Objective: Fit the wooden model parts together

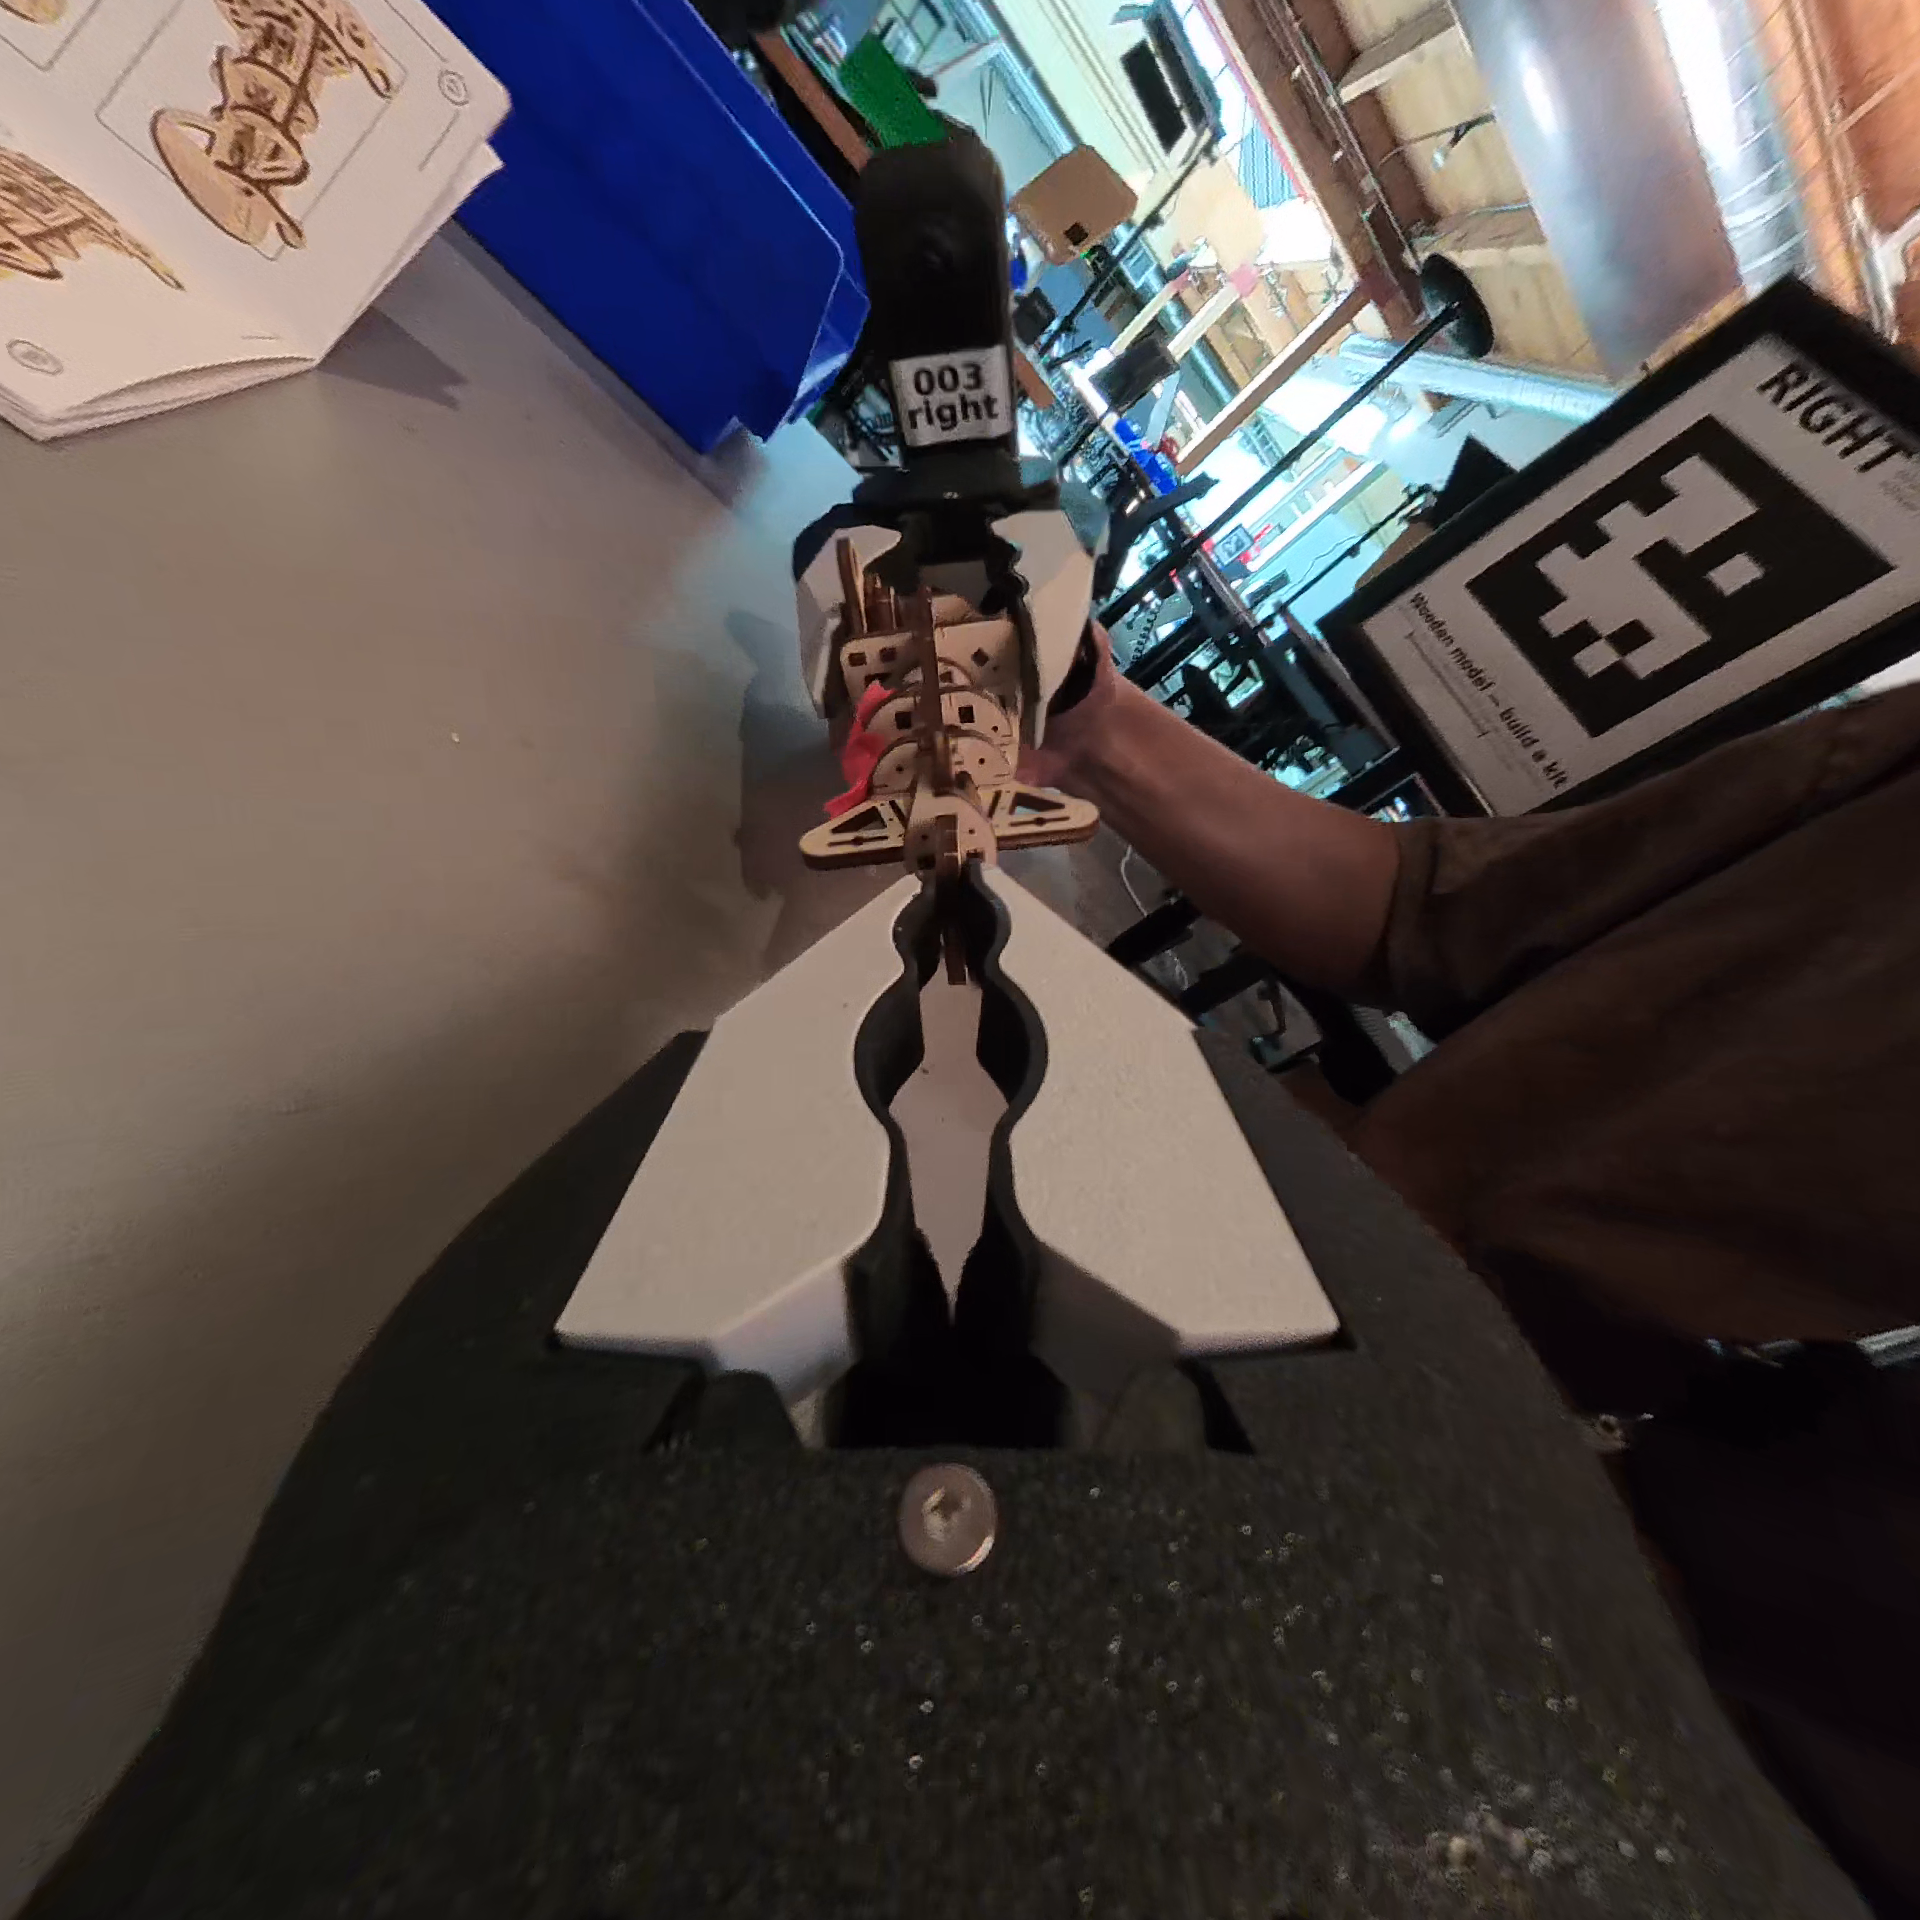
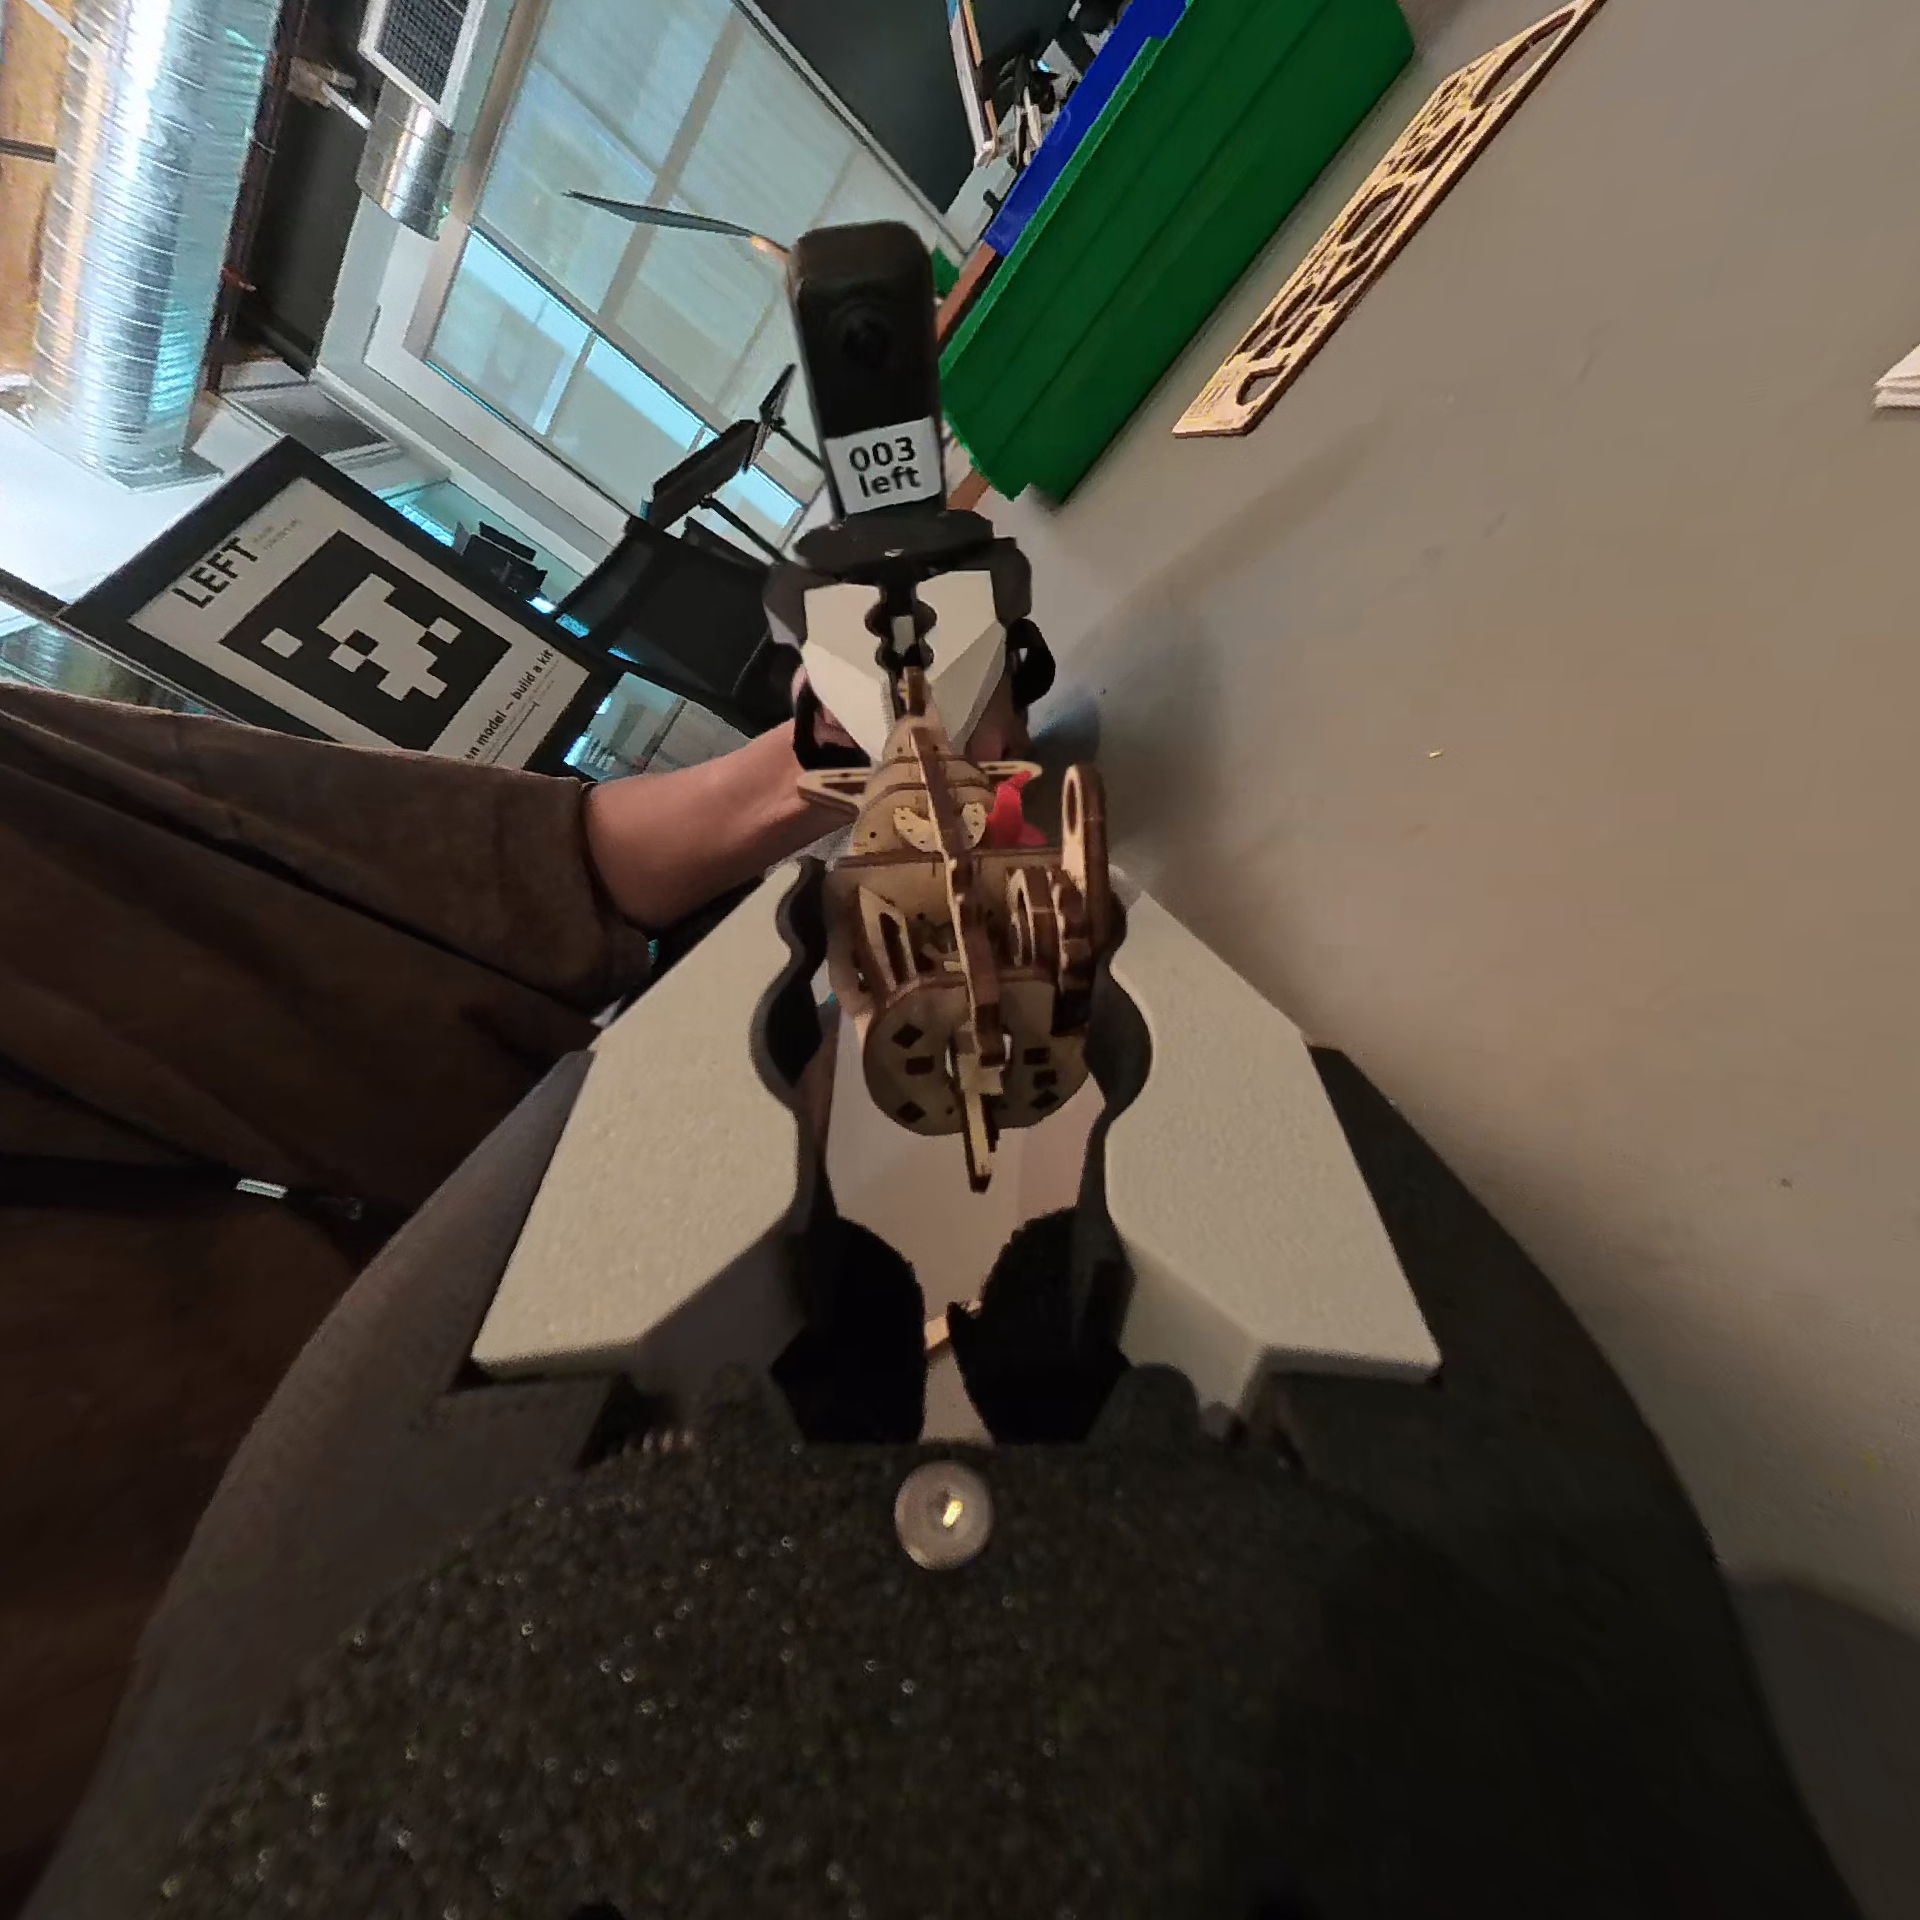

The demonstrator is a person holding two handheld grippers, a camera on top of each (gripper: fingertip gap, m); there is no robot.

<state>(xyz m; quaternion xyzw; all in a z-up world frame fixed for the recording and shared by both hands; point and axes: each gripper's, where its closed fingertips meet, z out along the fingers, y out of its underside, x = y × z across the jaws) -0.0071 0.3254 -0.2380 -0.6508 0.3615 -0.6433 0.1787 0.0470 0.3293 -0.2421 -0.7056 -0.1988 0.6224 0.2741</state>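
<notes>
Pale wood, cut thin and full of little holes — that is the wooden model (image 2: 961, 935), and it is up in the air above the grey counter (image 1: 312, 831), between the two grippers.

The right gripper (image 2: 951, 925) has its white fingers (image 2: 665, 1195) partly closed around the fat end of the model, where a round disc with small square holes faces the camera. They touch the model on both sides, so it looks held.

The left gripper (image 1: 940, 904) is nearly closed. It pinches a thin wooden strip (image 1: 951, 935) that sticks out of the far end of the model, just past a flat cross piece (image 1: 862, 831). A bit of red (image 1: 857, 764) pokes out of the model's side.

A lot looks done already — many discs, arches and plates are joined into one body. My guess is that the strip is the part going in now, or is being pushed in deeper. I cannot tell if it is all the way in.

More may be left. Away from the model, a wooden sheet (image 2: 1382, 208) with cut-out shapes lies on the counter by a green bin (image 2: 1174, 249). On the other side are an open booklet (image 1: 208, 208) and a blue bin (image 1: 644, 208).
</notes>
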